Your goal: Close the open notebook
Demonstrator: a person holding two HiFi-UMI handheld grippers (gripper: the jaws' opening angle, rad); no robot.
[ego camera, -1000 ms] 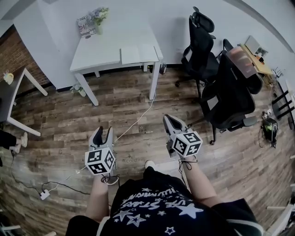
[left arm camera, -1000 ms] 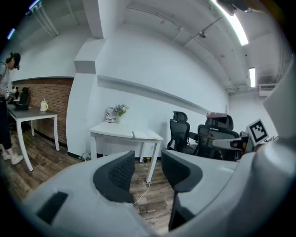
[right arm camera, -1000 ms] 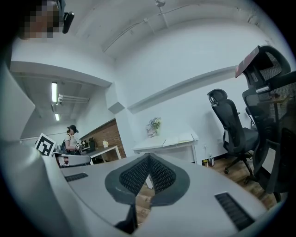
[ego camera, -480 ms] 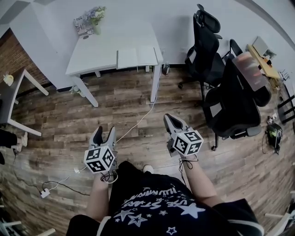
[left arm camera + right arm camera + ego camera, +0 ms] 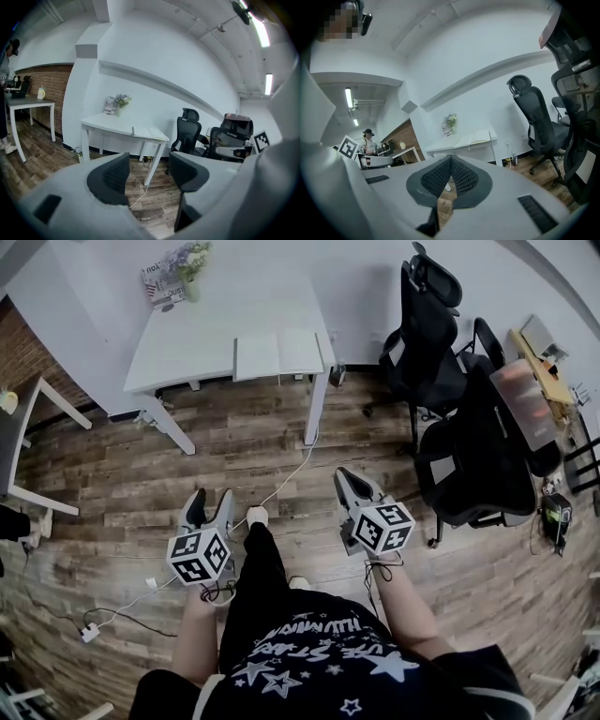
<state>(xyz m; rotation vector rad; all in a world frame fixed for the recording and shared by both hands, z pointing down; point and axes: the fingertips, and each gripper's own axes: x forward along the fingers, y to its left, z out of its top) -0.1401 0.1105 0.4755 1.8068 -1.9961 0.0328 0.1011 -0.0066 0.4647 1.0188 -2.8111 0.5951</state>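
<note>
Held the left gripper (image 5: 210,502) wide open and empty, the right gripper (image 5: 350,480) pressed shut on nothing, both low over the wood floor (image 5: 141,479). Spotted the open notebook (image 5: 279,354) well ahead, between the two, at the white table's (image 5: 187,338) front edge by its right front corner, pages spread along that edge. Looked a shade nearer the right gripper.

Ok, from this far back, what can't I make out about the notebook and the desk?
Head view: the notebook lies open on the white table, but its pages are too small to read.
Left gripper view: the notebook shows almost edge-on, so its spread is hidden.
Right gripper view: the shut right hand-held gripper hides most of the space under that table.
</note>
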